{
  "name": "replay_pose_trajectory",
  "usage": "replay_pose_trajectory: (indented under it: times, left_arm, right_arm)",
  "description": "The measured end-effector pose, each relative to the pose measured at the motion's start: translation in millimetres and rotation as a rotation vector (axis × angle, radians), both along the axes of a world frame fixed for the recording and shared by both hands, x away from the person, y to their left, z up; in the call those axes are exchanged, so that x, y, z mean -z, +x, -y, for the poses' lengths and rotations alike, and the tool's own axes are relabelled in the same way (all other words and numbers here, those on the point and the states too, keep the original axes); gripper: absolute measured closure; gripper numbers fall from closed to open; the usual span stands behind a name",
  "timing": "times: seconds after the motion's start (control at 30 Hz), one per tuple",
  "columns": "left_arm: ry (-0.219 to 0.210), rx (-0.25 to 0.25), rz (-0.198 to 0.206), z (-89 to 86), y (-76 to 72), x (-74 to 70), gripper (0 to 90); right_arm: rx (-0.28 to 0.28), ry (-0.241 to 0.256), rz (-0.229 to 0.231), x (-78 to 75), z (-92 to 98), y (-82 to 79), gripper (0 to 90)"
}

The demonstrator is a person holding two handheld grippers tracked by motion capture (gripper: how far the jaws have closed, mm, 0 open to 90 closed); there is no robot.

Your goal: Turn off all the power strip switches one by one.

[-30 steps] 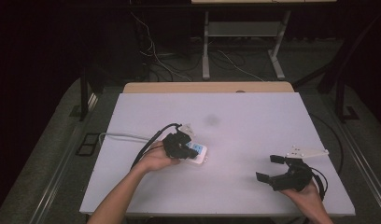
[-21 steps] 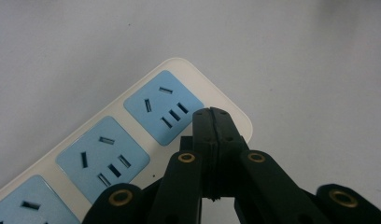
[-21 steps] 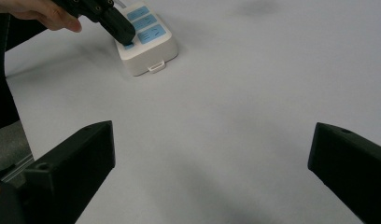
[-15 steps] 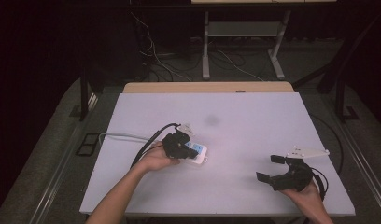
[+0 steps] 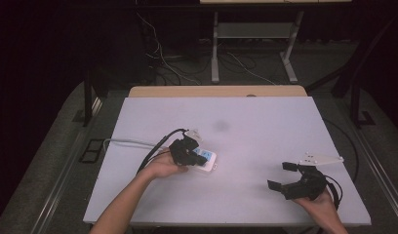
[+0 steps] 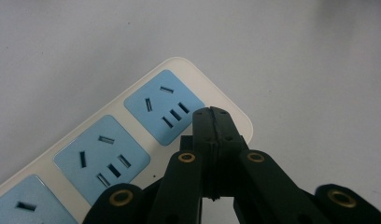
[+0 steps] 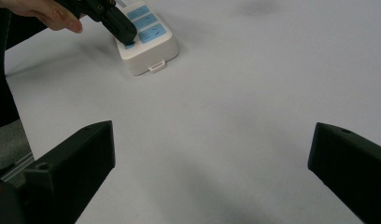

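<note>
Surface [image 5: 265, 146]: a pale, flat top on which all items under inspection rest. A wooden board [image 5: 216, 91] lies along its far edge.

Power strip [image 5: 205, 160]: white body with blue socket faces, lying flat on the left-centre of the surface, its grey cord [image 5: 126, 142] running off toward the left edge. In the left gripper view, three socket faces are visible, the strip [image 6: 132, 140] running diagonally.

Left hand-held gripper [image 5: 187, 152]: held over the near end of the power strip, jaws pressed together with nothing between them. The closed tips [image 6: 211, 116] sit at the edge of the end socket face; the right gripper view shows them [image 7: 128, 35] down on the strip's top.

Right hand-held gripper [image 5: 285, 178]: well apart from the strip, at the near right of the surface, jaws spread wide and holding nothing.
</note>
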State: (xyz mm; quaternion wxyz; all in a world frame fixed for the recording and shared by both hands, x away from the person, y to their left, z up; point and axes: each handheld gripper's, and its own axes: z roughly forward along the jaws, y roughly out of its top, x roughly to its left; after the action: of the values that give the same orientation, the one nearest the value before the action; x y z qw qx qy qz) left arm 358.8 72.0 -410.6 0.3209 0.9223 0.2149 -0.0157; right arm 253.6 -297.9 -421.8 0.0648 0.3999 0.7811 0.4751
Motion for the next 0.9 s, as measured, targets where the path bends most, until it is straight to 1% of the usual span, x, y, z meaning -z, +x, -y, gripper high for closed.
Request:
replay_pose_trajectory:
  times: [0.17,0.33,0.4,0.6,0.77,0.8,0.83,0.87,0.9]
  left_arm:
    - [-0.004,-0.013,-0.013,-0.9,1.1,0.1,89.5]
    - [0.008,-0.004,0.018,0.8,-2.2,-0.8,89.4]
    - [0.007,-0.004,0.023,0.5,-2.5,-0.7,89.4]
    - [-0.014,-0.023,0.010,-1.8,-2.4,0.6,89.4]
    - [-0.010,-0.020,0.013,-1.5,-2.7,0.1,89.3]
    - [-0.017,-0.021,0.013,-1.8,-2.6,-0.4,89.3]
    - [-0.039,-0.025,0.005,-3.1,-2.1,-2.4,89.3]
    - [-0.013,-0.020,0.020,-3.1,-2.5,-3.1,89.2]
    - [-0.012,-0.025,0.022,-3.5,-2.8,-3.5,89.1]
  right_arm:
    - [-0.003,-0.004,0.001,-0.1,-1.0,-0.1,0.5]
    - [0.000,-0.001,0.000,-0.2,-0.5,-0.1,0.5]
    - [0.000,-0.002,0.001,0.0,-0.4,0.5,0.5]
    - [0.003,-0.003,0.002,-0.1,-0.4,0.6,0.5]
    - [0.005,0.000,0.003,-0.4,0.1,0.3,0.5]
    - [0.005,0.000,0.003,-0.4,0.2,0.4,0.5]
    - [0.004,-0.001,0.004,-0.5,0.3,0.3,0.5]
    - [0.004,-0.001,0.005,-0.6,0.6,0.3,0.5]
    - [0.004,0.000,0.007,-0.7,0.9,0.3,0.5]
